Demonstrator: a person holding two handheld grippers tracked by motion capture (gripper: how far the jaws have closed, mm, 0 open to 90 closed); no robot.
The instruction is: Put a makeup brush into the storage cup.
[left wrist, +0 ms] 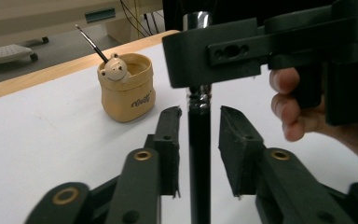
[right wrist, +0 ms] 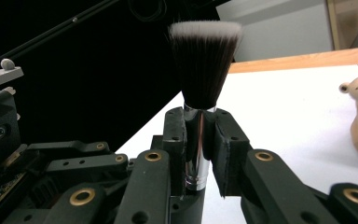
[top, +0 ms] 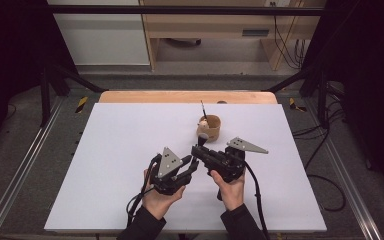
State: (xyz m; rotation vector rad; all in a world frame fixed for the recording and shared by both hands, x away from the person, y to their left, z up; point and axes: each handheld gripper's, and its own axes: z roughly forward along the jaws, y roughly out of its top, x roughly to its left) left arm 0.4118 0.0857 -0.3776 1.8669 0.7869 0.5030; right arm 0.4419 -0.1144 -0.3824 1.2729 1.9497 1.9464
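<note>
White table (top: 105, 165) | we pinch black silver-ferruled makeup brush (right wrist: 204, 70) in right gripper (right wrist: 198, 135) | left gripper (left wrist: 199, 135) spread around its handle | likely handover: close left next

On the counter (top: 120, 150) there are one bear-faced cup (top: 209, 128) holding one thin brush (top: 203, 111), one makeup brush (right wrist: 204, 70), and two hand-held grippers.

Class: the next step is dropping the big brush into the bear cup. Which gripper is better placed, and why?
Right. The right gripper is shut on the brush; the left gripper stands open around its handle. The cup lies just ahead.
</note>
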